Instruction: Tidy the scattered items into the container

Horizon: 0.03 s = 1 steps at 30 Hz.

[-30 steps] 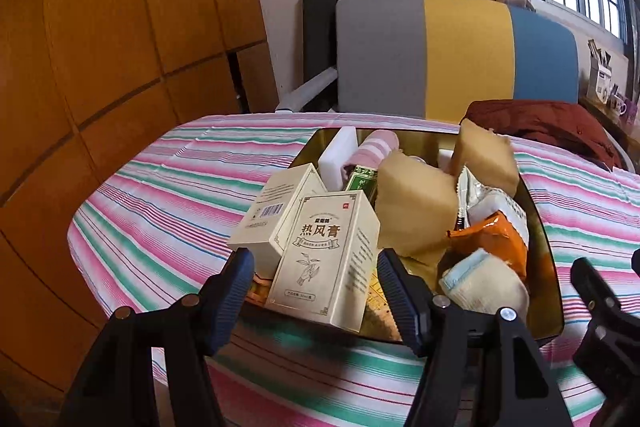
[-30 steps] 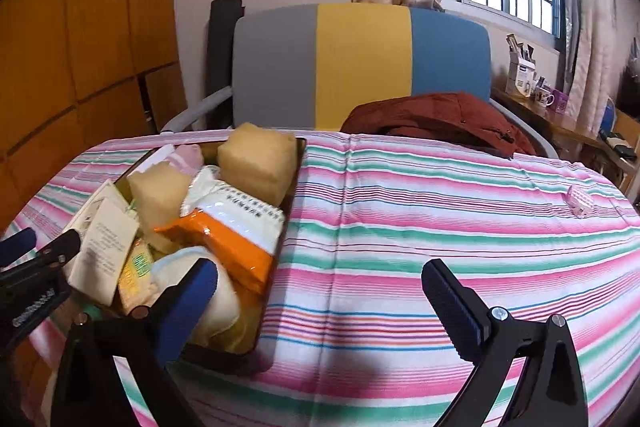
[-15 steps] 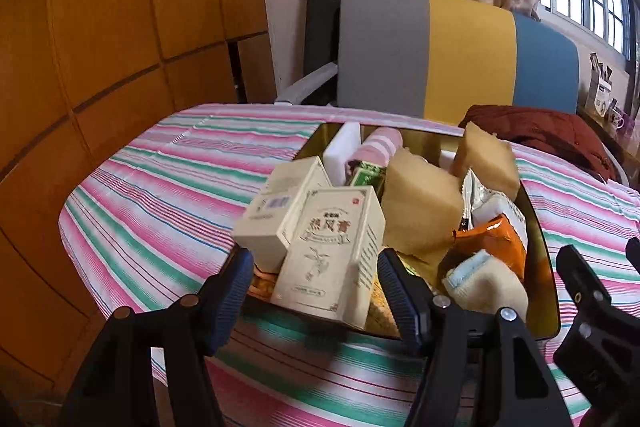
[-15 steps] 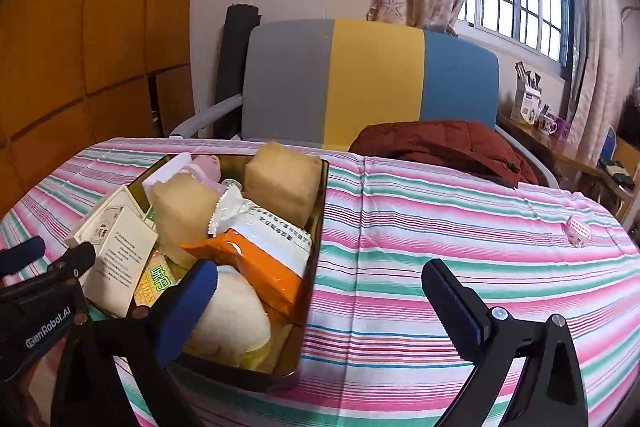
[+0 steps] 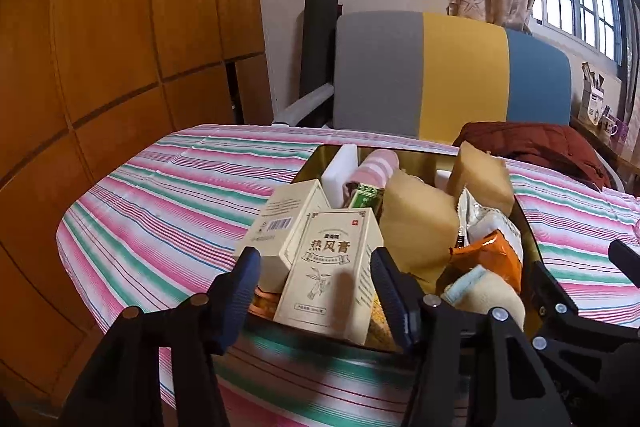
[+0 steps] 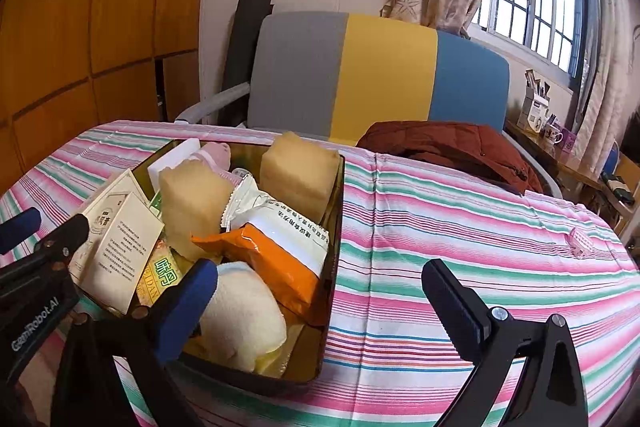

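A gold metal tray (image 5: 316,159) (image 6: 334,227) on the striped table holds two cream medicine boxes (image 5: 328,275) (image 6: 120,251), two tan wrapped blocks (image 5: 416,223) (image 6: 298,175), an orange packet (image 6: 268,259), a white packet (image 6: 288,223), a pale round pouch (image 6: 240,315) and a pink roll (image 5: 376,167). My left gripper (image 5: 316,291) is open and empty, hovering before the tray's near edge. My right gripper (image 6: 320,287) is open and empty, over the tray's right rim. A small pink item (image 6: 580,243) lies alone far right on the table.
A grey, yellow and blue chair (image 6: 376,75) stands behind the table with a dark red jacket (image 6: 452,147) on it. Wooden panelling (image 5: 100,47) lines the left. A side table with cups (image 6: 556,135) is at the right.
Both grippers have drawn back and risen a little from the tray, so more wall and chair show. Both stayed open and empty. The tray's contents have not moved.
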Tool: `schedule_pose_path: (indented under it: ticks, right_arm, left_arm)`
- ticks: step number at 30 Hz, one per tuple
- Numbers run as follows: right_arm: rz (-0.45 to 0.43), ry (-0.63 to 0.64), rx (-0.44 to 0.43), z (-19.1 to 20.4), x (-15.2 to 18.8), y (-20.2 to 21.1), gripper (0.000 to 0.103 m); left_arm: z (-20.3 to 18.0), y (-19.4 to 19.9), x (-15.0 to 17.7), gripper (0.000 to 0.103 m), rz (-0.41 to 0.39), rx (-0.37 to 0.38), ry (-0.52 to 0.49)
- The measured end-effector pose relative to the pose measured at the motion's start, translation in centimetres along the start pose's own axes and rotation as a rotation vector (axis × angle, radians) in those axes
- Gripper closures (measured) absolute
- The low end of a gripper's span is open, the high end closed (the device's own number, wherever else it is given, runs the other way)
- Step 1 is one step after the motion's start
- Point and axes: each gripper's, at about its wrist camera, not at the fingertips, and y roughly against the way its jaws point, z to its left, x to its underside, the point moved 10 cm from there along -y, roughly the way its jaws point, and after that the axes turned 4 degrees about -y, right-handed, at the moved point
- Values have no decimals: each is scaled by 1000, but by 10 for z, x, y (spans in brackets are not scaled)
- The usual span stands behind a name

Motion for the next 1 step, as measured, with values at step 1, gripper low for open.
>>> schedule_pose_path:
  ticks: [1]
  right_arm:
    - [1, 1, -2, 1, 0, -1, 0]
  left_arm:
    - [0, -1, 1, 45, 10, 3, 0]
